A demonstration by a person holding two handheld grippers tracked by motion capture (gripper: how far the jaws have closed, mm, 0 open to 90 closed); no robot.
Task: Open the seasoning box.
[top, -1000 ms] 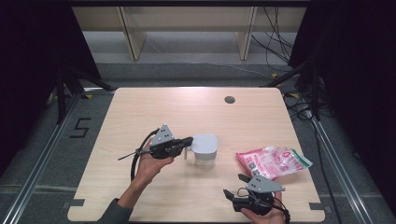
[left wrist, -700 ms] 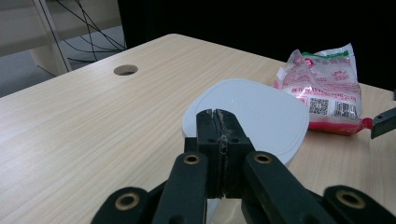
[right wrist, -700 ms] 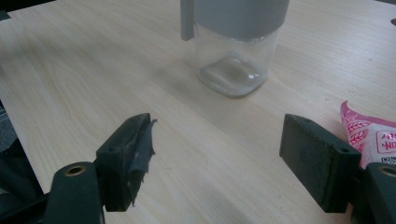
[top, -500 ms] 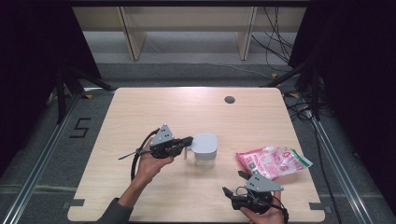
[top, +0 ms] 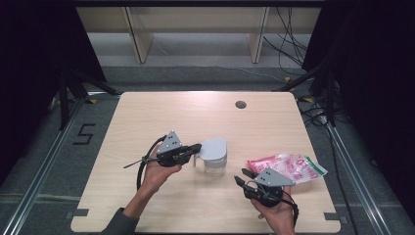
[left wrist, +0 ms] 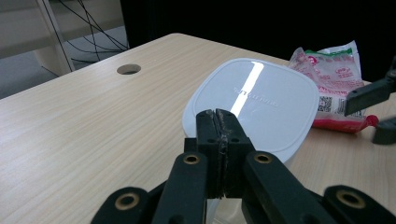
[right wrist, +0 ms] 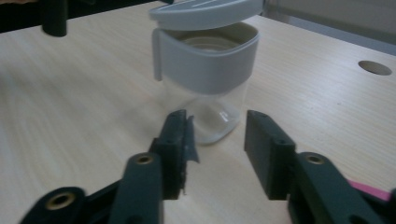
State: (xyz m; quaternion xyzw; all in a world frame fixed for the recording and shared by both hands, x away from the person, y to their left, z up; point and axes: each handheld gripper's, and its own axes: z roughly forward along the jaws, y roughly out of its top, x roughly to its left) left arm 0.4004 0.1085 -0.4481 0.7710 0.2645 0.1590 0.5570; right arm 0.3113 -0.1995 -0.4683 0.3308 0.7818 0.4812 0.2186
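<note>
Now my left gripper (top: pixel 195 147) is clamped on the white plastic lid (top: pixel 214 148) over the clear jar (top: pixel 215 164), mid-frame; my right gripper (top: pixel 242 176), empty jaws just narrowing, faces it from lower right.

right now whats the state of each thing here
lid: raised off the jar, tilted, rim pinched
jar: upright, open, looks empty
snack bag: lying flat, apparently sealed
left gripper: shut on lid
right gripper: jaws just closing, nothing between them, aimed at the jar
</note>
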